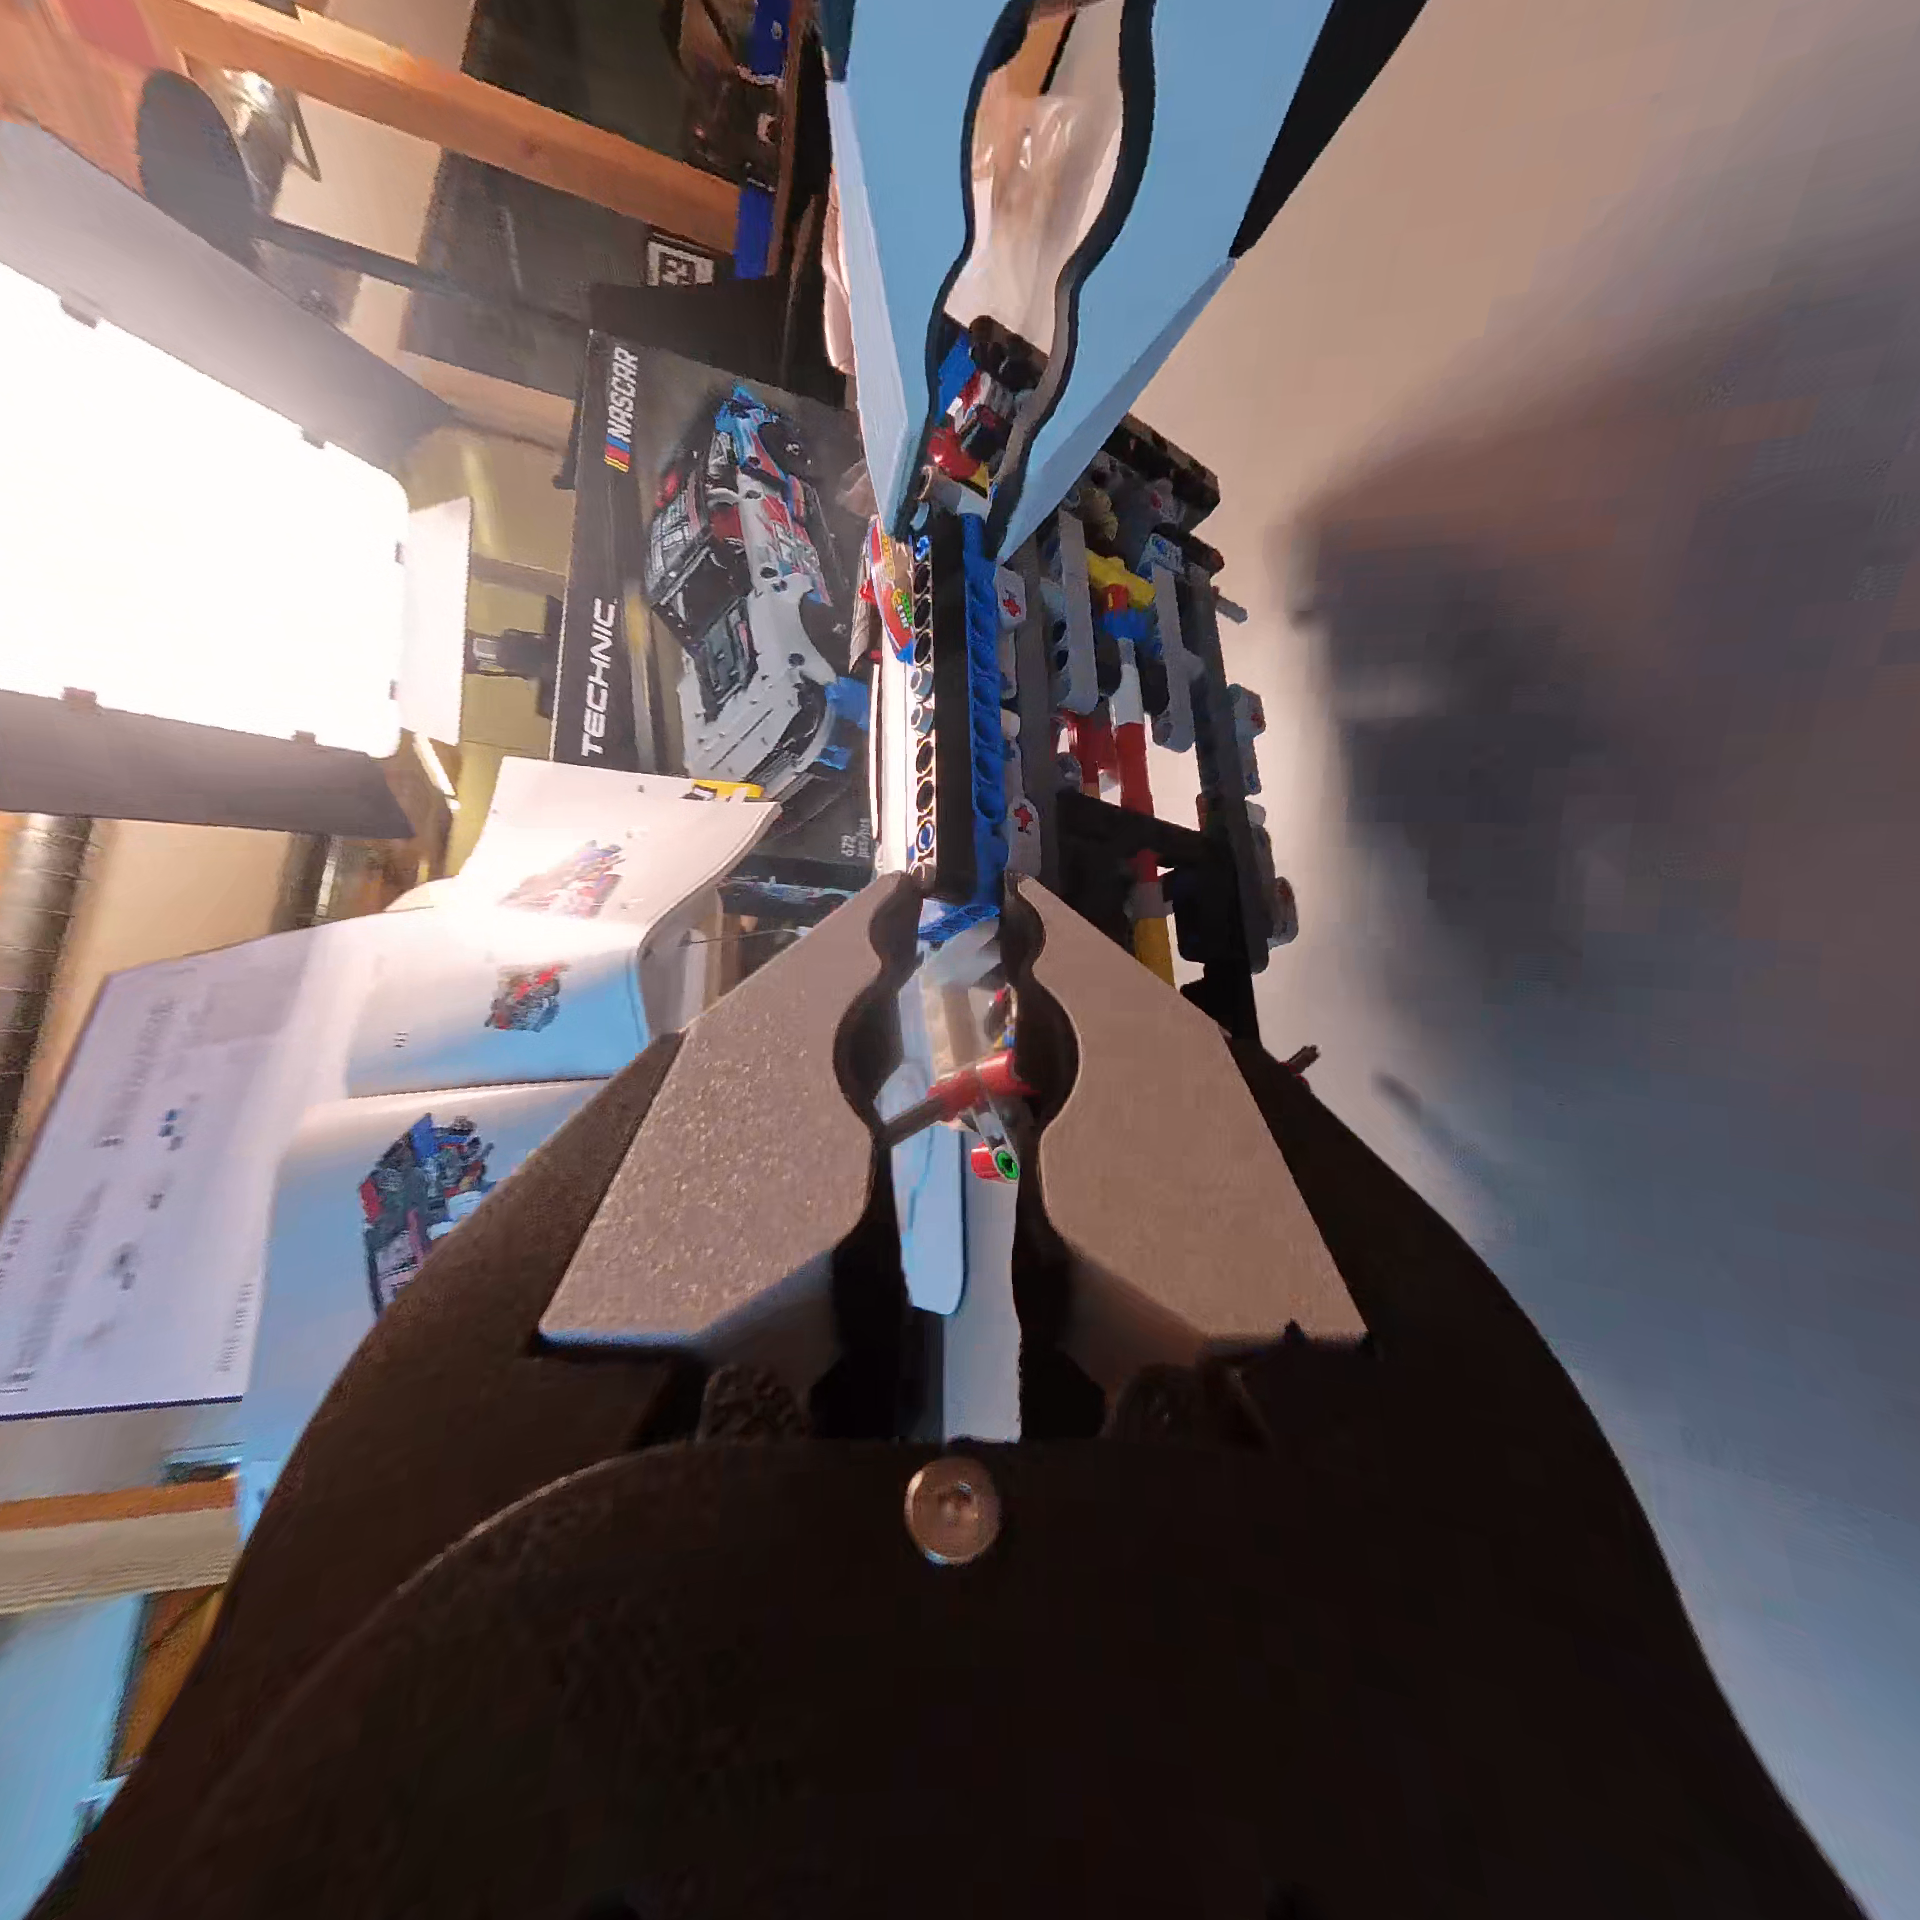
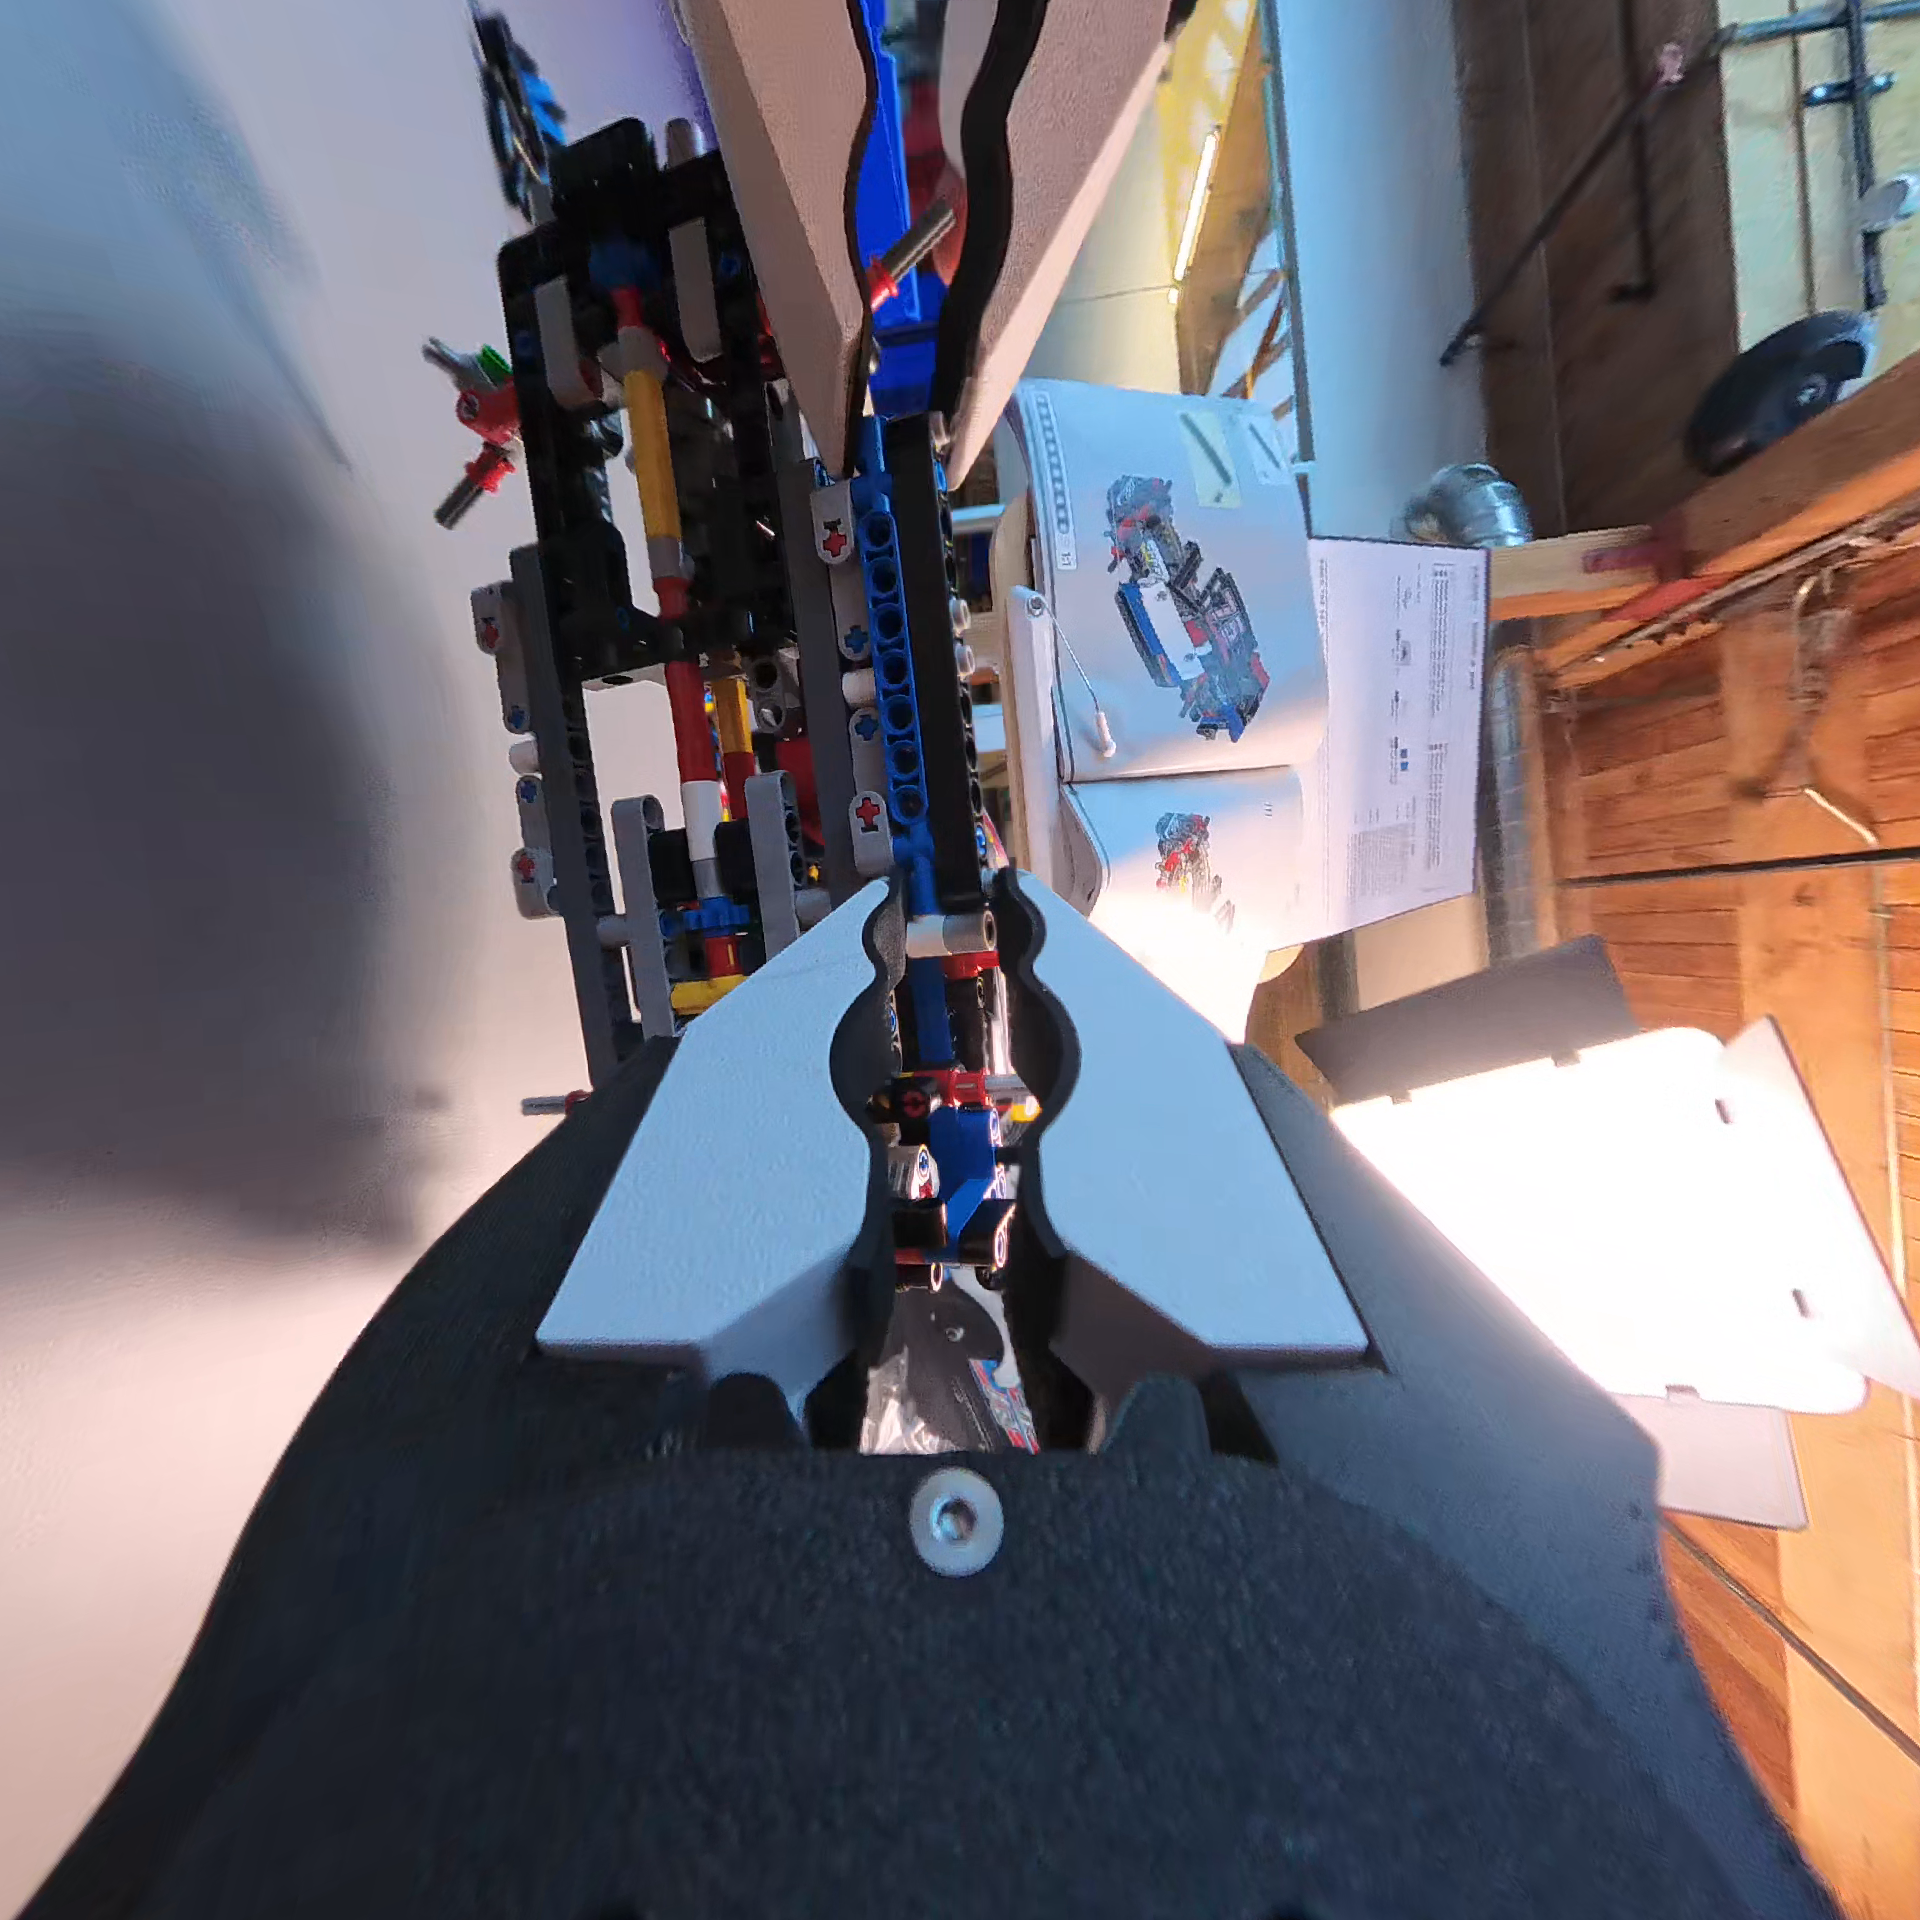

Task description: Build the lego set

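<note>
Gripping opposite ends of the Technic chassis [image 1: 1049, 707] off the white surface [image 1: 1558, 312] | left claw [image 1: 961, 904] and right claw [image 2: 940, 904] both pinched on its blue beam [image 2: 894, 644] | risk: uneven pull twists frame, unseating pins; loose red axle [image 2: 473, 488] at 10 o'clock may drop.

Left claw [image 1: 961, 894] clamped on lego chassis [image 1: 1091, 686] end; right claw [image 1: 961, 520] clamps opposite end.

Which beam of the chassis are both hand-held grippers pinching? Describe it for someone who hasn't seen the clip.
Find the partly built black and grey Lego chassis. Along its edge nearest the open instruction booklet runs a long blue holed beam; its neighbours are black and grey.
</note>
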Tool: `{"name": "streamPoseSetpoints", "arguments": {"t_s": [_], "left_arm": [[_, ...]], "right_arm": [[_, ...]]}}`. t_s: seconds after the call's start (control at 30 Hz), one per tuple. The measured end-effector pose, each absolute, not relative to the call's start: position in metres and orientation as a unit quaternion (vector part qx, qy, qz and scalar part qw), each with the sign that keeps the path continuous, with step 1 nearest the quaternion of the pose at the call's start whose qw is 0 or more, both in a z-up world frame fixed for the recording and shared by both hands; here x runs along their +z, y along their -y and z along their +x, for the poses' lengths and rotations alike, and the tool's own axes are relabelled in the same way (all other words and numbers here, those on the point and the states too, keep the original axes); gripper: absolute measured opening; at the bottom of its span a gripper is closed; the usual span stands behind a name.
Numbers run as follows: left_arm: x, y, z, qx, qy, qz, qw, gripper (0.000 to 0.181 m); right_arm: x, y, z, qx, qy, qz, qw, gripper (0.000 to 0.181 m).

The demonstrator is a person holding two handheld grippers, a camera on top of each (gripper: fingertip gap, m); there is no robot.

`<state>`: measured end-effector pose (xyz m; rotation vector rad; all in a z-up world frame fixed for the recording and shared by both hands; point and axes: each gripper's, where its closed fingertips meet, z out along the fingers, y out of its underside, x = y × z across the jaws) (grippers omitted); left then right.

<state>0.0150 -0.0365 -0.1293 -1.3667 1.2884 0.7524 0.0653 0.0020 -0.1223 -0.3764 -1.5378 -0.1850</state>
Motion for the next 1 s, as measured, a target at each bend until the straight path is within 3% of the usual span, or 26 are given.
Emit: {"name": "streamPoseSetpoints", "arguments": {"t_s": [0.03, 0.27, 0.47, 0.73, 1.0], "left_arm": [[-0.135, 0.036, 0.014, 0.337, -0.545, -0.560, 0.525, 0.014], [-0.156, 0.052, 0.022, 0.385, -0.553, -0.526, 0.519, 0.013], [-0.183, 0.062, 0.033, 0.344, -0.556, -0.558, 0.511, 0.011], [-0.210, 0.060, 0.035, 0.346, -0.580, -0.567, 0.471, 0.006], [-0.243, 0.064, 0.041, 0.337, -0.632, -0.565, 0.410, 0.007]], "right_arm": [[-0.128, -0.003, 0.064, -0.086, 0.685, -0.169, 0.703, 0.014], [-0.148, 0.015, 0.073, -0.066, 0.668, -0.183, 0.718, 0.015], [-0.173, 0.022, 0.084, -0.014, 0.720, -0.266, 0.641, 0.007], [-0.200, 0.021, 0.101, 0.107, 0.755, -0.423, 0.489, 0.017], [-0.224, -0.007, 0.104, 0.083, 0.732, -0.480, 0.476, 0.011]]}}
